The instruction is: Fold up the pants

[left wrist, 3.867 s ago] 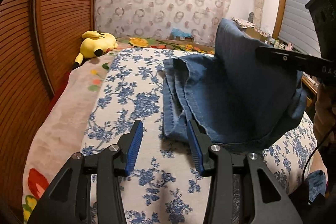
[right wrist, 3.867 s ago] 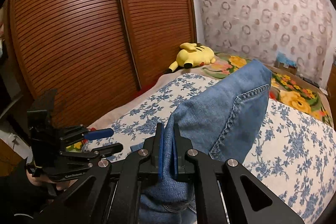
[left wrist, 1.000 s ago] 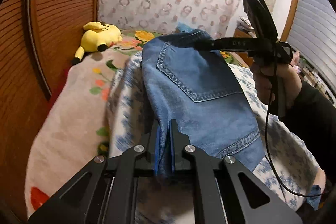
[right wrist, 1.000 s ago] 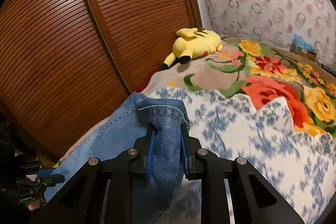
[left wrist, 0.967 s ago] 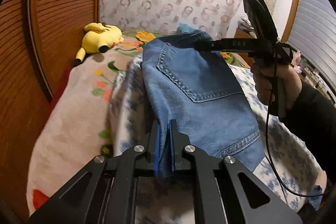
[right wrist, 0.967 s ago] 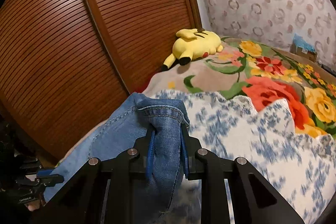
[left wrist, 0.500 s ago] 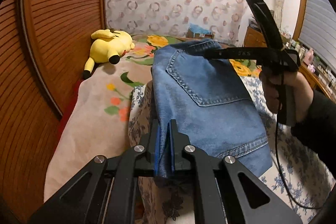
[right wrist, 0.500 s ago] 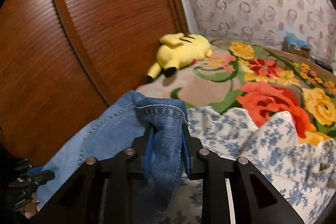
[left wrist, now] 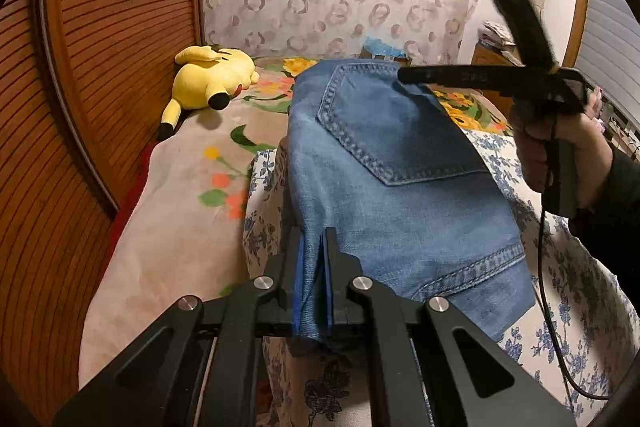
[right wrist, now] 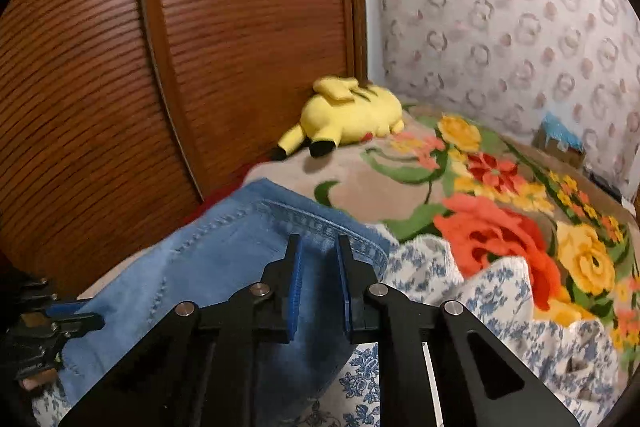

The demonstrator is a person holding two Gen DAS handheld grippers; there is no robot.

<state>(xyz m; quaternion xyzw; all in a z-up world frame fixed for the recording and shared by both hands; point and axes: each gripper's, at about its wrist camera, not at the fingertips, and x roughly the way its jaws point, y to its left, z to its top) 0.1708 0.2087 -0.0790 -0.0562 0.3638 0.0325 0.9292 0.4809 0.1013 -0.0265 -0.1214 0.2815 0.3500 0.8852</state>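
While left gripper pinches pants edge tight, right gripper jaws narrow, just closing, denim between pads but not visibly clamped. Pants draped over floral bed cover. I'd lay fold flat, align edges, release both together.

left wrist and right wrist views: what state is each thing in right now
jeans, folded, back pocket up
left tongs, shut on the jeans' edge
right tongs, slightly open, just been closing, denim in the gap but not pinched
plush toy, lying down
blue-flowered sheet, rumpled
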